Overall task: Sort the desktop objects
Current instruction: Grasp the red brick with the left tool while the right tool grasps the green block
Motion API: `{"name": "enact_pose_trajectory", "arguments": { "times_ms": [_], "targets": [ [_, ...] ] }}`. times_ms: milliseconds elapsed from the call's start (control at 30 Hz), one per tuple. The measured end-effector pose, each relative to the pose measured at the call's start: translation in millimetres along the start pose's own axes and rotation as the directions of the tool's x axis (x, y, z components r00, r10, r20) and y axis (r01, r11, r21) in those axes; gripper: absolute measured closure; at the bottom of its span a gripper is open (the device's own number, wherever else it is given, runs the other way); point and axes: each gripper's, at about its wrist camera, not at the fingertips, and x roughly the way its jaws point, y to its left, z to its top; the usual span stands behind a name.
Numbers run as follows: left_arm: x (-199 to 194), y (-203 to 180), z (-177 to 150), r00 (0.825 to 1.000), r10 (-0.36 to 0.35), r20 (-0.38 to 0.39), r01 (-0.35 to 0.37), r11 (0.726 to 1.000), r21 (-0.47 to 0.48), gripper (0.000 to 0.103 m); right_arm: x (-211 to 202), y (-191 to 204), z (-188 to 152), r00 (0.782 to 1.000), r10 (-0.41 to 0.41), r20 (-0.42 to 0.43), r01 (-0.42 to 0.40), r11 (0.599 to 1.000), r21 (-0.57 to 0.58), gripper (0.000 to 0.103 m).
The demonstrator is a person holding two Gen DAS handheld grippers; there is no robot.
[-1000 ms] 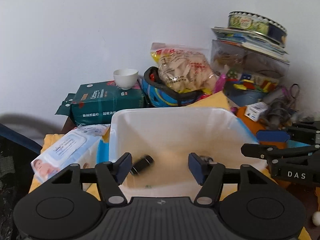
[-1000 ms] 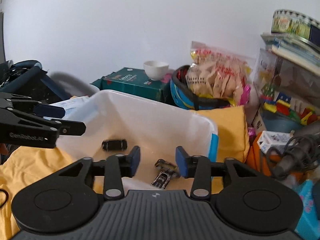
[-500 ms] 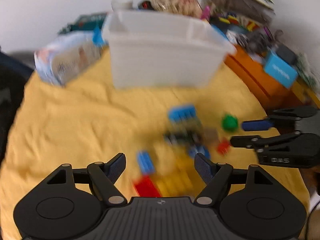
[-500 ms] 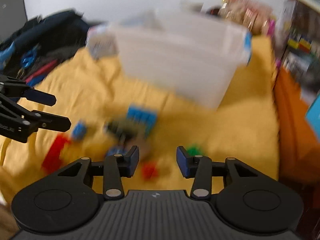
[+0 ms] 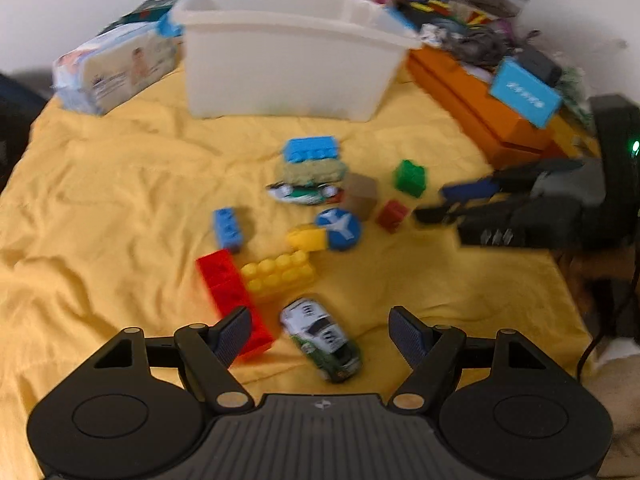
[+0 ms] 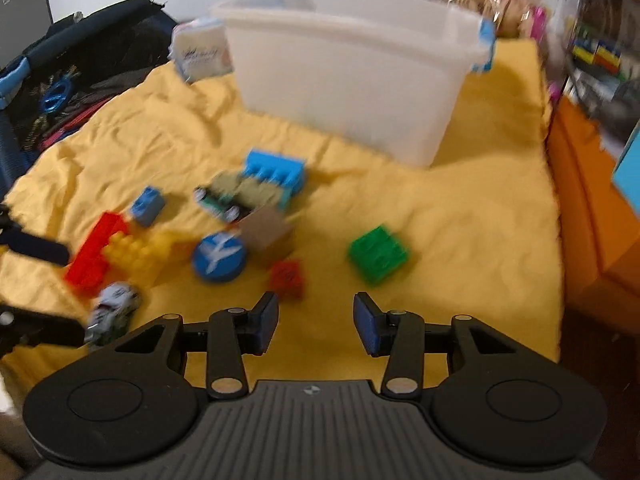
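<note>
Both tongs have pulled back from over the white bin (image 5: 288,52) and now hang low over the yellow cloth (image 5: 100,200), tilted down at the toy pile. Left tongs (image 5: 320,338) spread wide, empty, straddling a white-green toy car (image 5: 322,338), red brick (image 5: 228,288) by the left finger. Right tongs (image 6: 316,324) moderately apart, empty, small red block (image 6: 287,276) just ahead, green block (image 6: 379,254) further right. No text is readable on the wipes pack (image 5: 112,66); blur. Blue disc (image 6: 219,257) carries a white plane symbol. Orange box (image 5: 480,100) at right.
</note>
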Motion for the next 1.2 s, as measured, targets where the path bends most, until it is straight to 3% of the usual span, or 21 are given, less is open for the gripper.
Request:
{"name": "enact_pose_trajectory", "arguments": {
  "times_ms": [133,367,400,533,600,767,867,933,1067,1200],
  "targets": [
    [3,13,0,0.997,0.072,0.02,-0.07,0.995,-0.074,0.025,22,-17,10,0.998,-0.063,0.015,0.064,0.998,-0.029,0.058],
    [22,23,6,0.995,0.092,-0.024,-0.094,0.991,-0.096,0.027,30,-23,8,1.0,-0.01,-0.029,0.01,1.0,-0.001,0.066],
    [26,25,6,0.995,0.09,-0.033,-0.093,0.991,-0.1,0.032,25,-23,6,1.0,0.003,-0.028,-0.002,1.0,0.008,0.066],
    [30,32,7,0.996,0.074,-0.043,-0.078,0.992,-0.103,0.071,4,-21,-5,0.997,0.049,-0.057,-0.046,0.997,0.065,0.067],
    [29,35,9,0.994,0.086,-0.061,-0.09,0.993,-0.072,0.074,-5,-16,-13,0.994,0.074,-0.077,-0.069,0.995,0.074,0.069],
    [26,53,5,0.985,0.149,-0.087,-0.147,0.989,0.024,0.072,-17,-1,-28,0.988,0.121,-0.098,-0.115,0.991,0.072,0.069],
    [21,56,7,0.982,0.182,-0.059,-0.178,0.981,0.073,0.069,-10,3,-32,0.986,0.119,-0.113,-0.109,0.99,0.084,0.068],
    [17,54,9,0.981,0.19,-0.038,-0.186,0.979,0.085,0.058,-9,4,-32,0.988,0.117,-0.103,-0.108,0.99,0.095,0.067],
    [15,50,12,0.978,0.209,-0.011,-0.207,0.974,0.091,0.057,-7,7,-31,0.99,0.097,-0.1,-0.088,0.992,0.085,0.067],
    [0,29,11,0.98,0.187,0.064,-0.196,0.964,0.178,0.057,-5,10,-32,0.99,0.09,-0.107,-0.082,0.993,0.08,0.066]
  ]
}}
